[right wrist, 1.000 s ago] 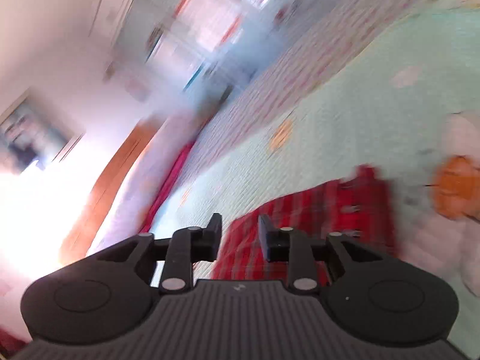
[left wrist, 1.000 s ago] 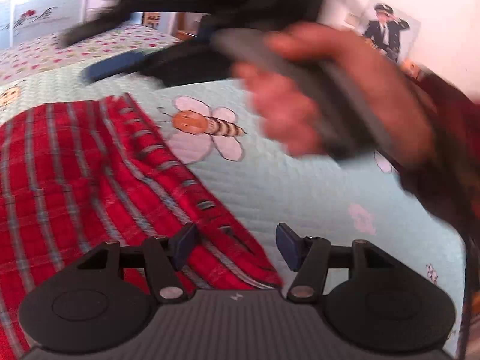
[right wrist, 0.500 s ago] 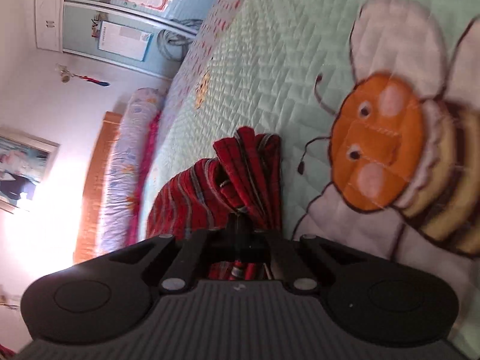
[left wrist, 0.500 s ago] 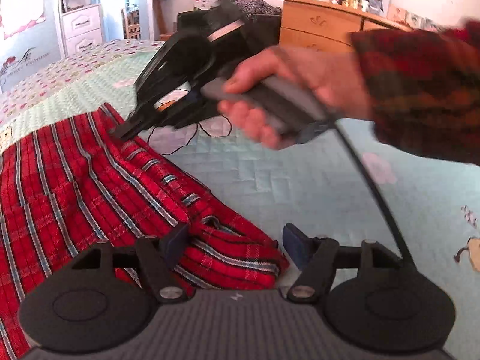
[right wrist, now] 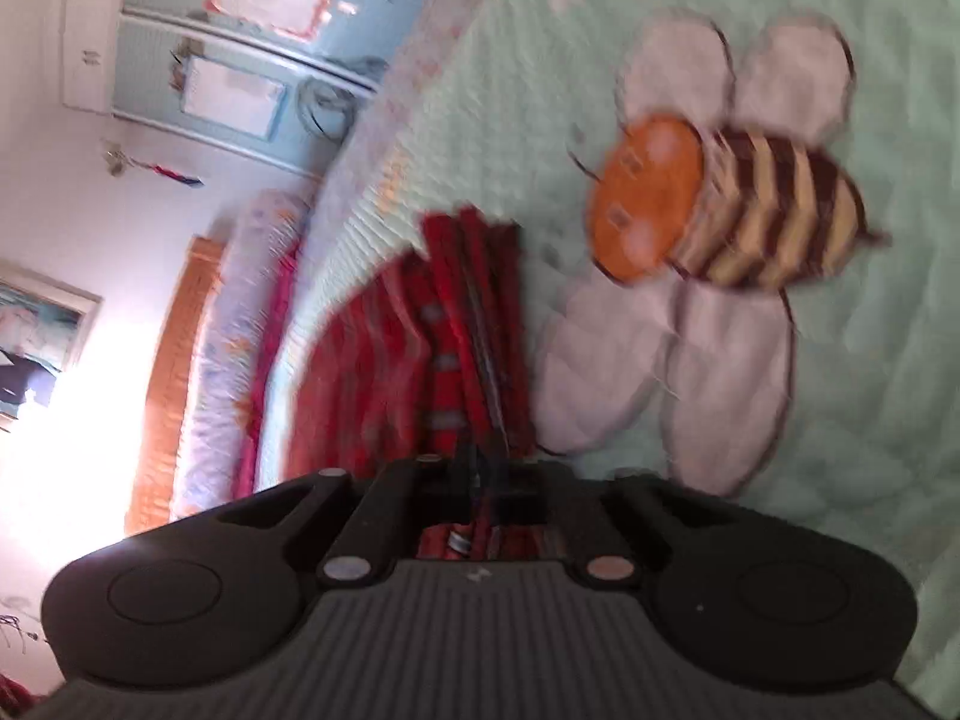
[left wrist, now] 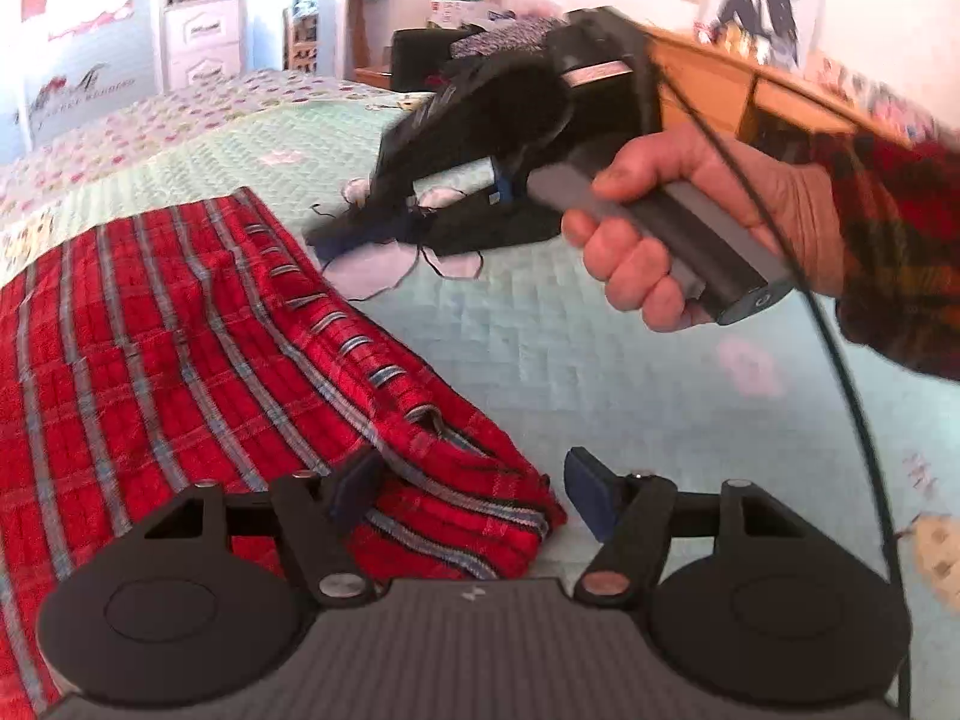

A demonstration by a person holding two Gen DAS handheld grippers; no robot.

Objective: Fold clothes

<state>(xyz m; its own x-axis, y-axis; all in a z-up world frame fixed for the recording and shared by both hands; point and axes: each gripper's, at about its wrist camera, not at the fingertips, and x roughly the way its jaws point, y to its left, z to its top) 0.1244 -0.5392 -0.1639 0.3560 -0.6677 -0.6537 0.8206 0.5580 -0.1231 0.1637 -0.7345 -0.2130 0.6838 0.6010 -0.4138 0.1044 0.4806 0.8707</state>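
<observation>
A red plaid garment (left wrist: 180,330) lies spread on the light green quilt (left wrist: 540,348). My left gripper (left wrist: 471,486) is open at the garment's near corner, and the folded hem lies between its fingers. A hand (left wrist: 660,228) holds my right gripper (left wrist: 354,228) over the garment's far edge, with its tip blurred. In the right wrist view my right gripper (right wrist: 480,474) is shut on bunched red plaid cloth (right wrist: 420,312), which stretches away from the jaws across the quilt.
A bee appliqué (right wrist: 720,216) marks the quilt just right of the garment's far edge. A black cable (left wrist: 840,360) hangs from the right gripper's handle. A wooden dresser (left wrist: 720,84) and white drawers (left wrist: 204,36) stand beyond the bed. A rolled pillow (right wrist: 234,330) lies by the headboard.
My right gripper swung down to the garment's far edge and shut on the cloth, and it still holds it. The left gripper has stayed open at the near corner.
</observation>
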